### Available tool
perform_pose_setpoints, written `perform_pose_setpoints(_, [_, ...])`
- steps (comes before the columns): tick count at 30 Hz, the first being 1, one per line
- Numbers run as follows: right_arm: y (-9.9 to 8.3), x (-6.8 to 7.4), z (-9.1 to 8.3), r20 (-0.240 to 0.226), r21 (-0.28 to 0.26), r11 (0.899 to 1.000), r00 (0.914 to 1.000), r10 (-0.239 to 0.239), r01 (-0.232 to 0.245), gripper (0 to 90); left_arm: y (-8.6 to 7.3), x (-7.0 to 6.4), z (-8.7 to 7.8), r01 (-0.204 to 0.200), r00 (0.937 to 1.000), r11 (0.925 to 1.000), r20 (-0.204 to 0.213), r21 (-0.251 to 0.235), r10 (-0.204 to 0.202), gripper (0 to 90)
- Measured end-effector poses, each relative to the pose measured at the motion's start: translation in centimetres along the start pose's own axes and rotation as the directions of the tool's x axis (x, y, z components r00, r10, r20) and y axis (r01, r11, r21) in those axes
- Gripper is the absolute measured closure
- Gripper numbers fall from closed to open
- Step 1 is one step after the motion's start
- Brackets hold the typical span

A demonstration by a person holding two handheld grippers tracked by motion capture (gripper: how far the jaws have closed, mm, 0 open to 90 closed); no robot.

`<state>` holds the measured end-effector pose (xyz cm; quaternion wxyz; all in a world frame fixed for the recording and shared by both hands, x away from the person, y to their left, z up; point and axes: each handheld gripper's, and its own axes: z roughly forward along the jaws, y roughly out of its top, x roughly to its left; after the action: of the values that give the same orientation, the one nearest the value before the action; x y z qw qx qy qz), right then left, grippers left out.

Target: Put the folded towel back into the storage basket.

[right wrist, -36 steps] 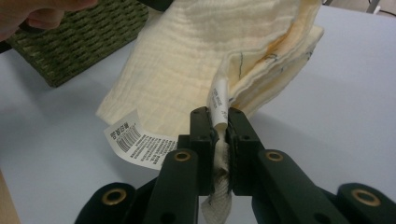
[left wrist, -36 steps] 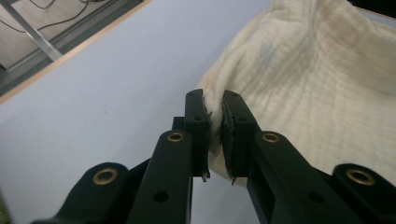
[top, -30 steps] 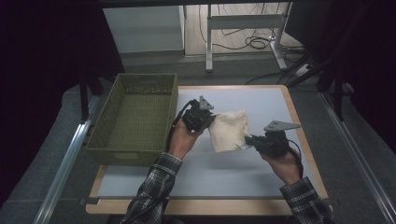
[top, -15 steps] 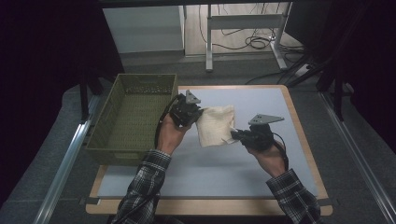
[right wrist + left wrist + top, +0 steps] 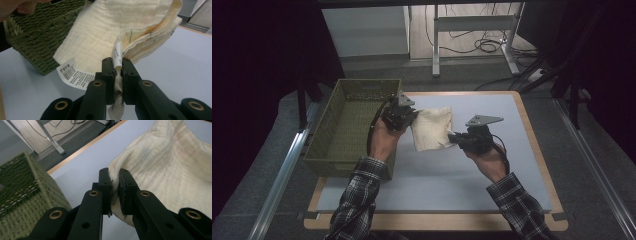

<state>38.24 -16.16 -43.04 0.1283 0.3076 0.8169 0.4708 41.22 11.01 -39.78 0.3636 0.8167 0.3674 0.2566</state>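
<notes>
1. The folded cream waffle-weave cloth [image 5: 432, 128] hangs just beside the green woven basket [image 5: 352, 125], above the pale blue table mat [image 5: 512, 150].
2. Left gripper [image 5: 114, 182] is clamped on the cloth's edge nearest the basket; right gripper [image 5: 117, 67] pinches the far corner by its white care label [image 5: 75, 73].
3. It looks light, soft and floppy, so corner grips suit it, though that label-side pinch could slip.
</notes>
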Motion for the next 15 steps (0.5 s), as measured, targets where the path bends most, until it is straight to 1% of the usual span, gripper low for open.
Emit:
perform_pose_setpoints(4, [0.6,0.4,0.8,-0.009,-0.004,1.000,0.9999,-0.006,0.006,82.8,0.0,0.7,-0.4,-0.002,0.9999,1.0000,-0.017,0.002,0.002,81.6])
perform_pose_setpoints(10, [1.4,1.0,1.8,-0.022,-0.004,1.000,0.9997,-0.007,0.007,82.8,-0.1,1.9,-1.3,0.006,0.9992,1.0000,-0.040,-0.002,-0.006,81.6])
perform_pose_setpoints(15, [2.5,1.6,2.6,-0.032,-0.006,1.000,0.9994,-0.013,0.012,82.8,-0.1,2.9,-2.1,0.009,0.9982,1.0000,-0.060,-0.002,-0.009,81.6])
